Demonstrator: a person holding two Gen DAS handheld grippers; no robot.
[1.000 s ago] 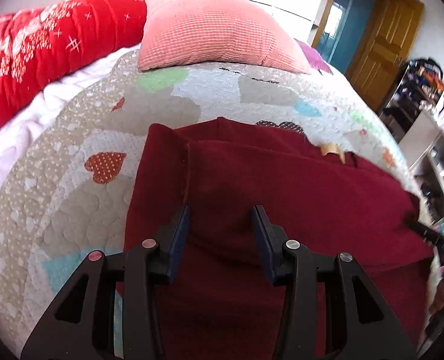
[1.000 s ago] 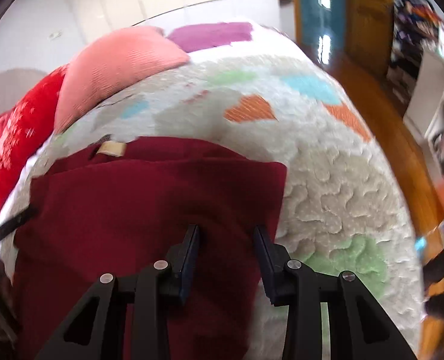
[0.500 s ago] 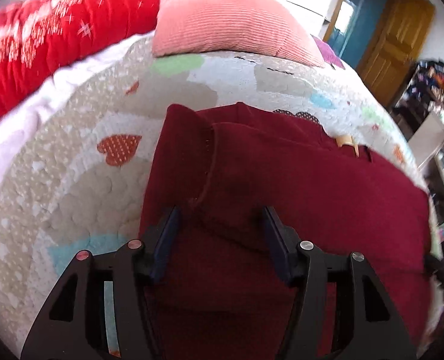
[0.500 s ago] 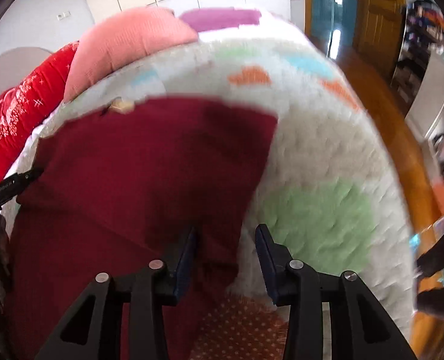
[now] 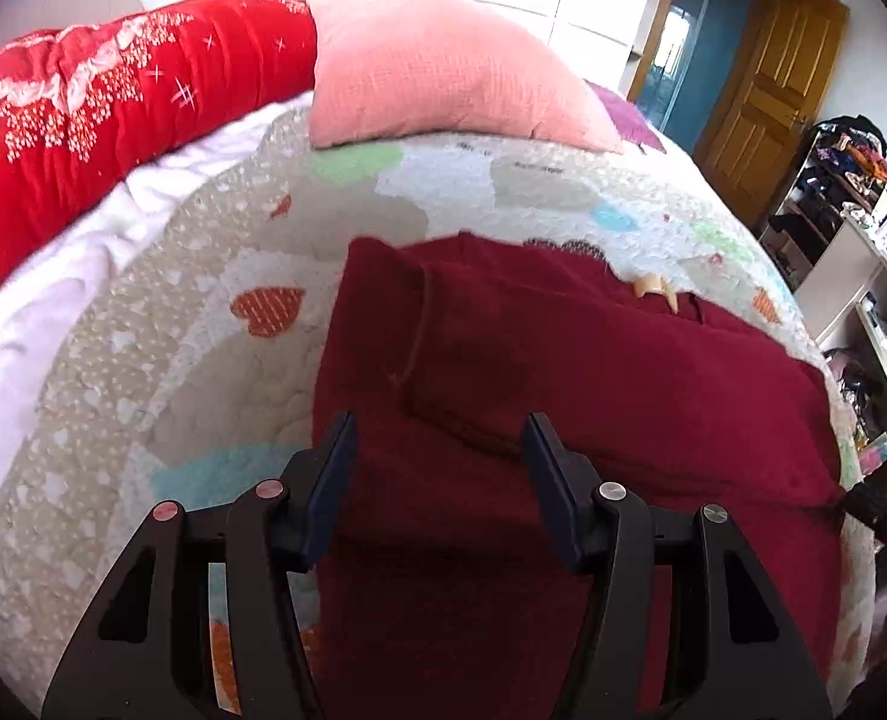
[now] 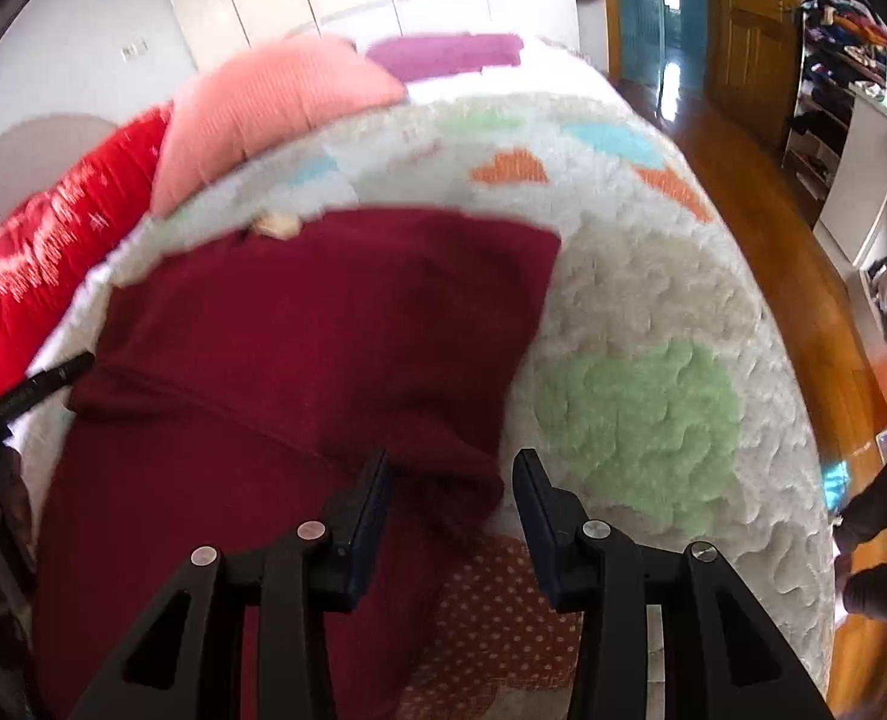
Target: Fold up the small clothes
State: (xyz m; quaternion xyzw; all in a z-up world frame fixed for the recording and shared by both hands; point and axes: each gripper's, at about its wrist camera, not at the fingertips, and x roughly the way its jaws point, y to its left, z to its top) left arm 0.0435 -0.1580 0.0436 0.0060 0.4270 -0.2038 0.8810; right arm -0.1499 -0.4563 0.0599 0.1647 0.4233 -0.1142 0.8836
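The maroon garment (image 5: 563, 360) lies spread on the bed's heart-patterned quilt (image 5: 215, 324), below a pink pillow (image 5: 443, 72) and a red duvet (image 5: 83, 120). A wooden door (image 5: 767, 90) and cluttered shelves (image 5: 851, 192) stand beyond. The left hand-held gripper (image 5: 437, 468), whose jaws have just been opening, is released above the cloth; the right hand-held gripper (image 6: 452, 504) is likewise released over the garment's edge. The right view is blurred, and the garment's near end is cut off.

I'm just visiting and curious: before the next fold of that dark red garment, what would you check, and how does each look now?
1. Dark red garment on the quilt: ok.
2. Left gripper open: ok, it has just been opening.
3. Right gripper open over the garment's edge: ok.
4. Cloth gripped: not ok, neither holds it.
5. Garment smooth: not ok, a ridge shows.
6. Pink pillow clear of the garment: ok.
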